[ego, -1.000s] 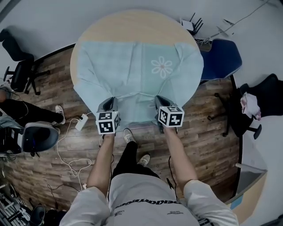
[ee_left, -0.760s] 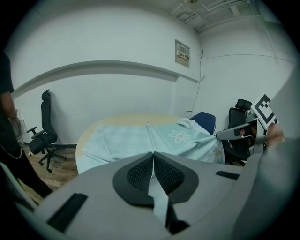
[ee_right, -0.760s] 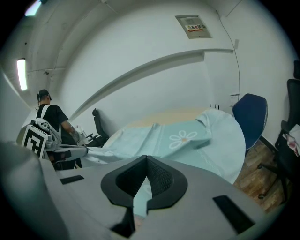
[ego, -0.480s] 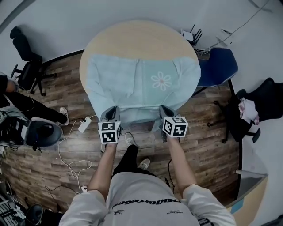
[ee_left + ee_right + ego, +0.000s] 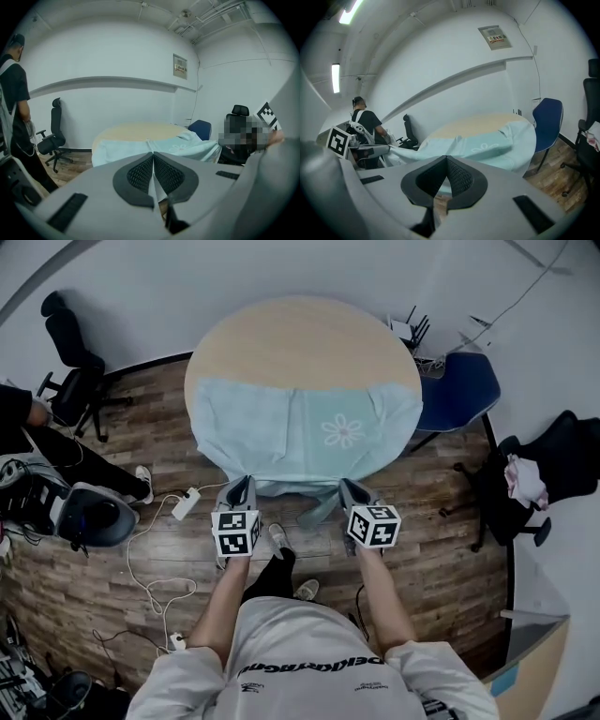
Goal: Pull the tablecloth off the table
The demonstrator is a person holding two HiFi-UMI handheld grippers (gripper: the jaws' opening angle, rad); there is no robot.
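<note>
A light blue tablecloth (image 5: 305, 432) with a white flower print covers the near half of the round wooden table (image 5: 300, 334) and hangs off its near edge. My left gripper (image 5: 244, 486) and right gripper (image 5: 347, 487) sit just off that edge, both shut on the cloth's near hem. In the left gripper view a thin fold of the tablecloth (image 5: 154, 146) runs from the table (image 5: 133, 131) into the closed pads (image 5: 140, 171). The right gripper view shows the tablecloth (image 5: 487, 143) stretched from the table (image 5: 478, 123) down to my right gripper (image 5: 446, 164).
A blue chair (image 5: 457, 390) stands at the table's right. Black office chairs sit at the far left (image 5: 70, 362) and at the right (image 5: 553, 456). A power strip (image 5: 183, 504) and cables lie on the wooden floor. A person (image 5: 14, 108) stands at the left.
Both grippers have drawn back toward me with the hem. The cloth has slid across the table, and more bare wood shows on the far side.
</note>
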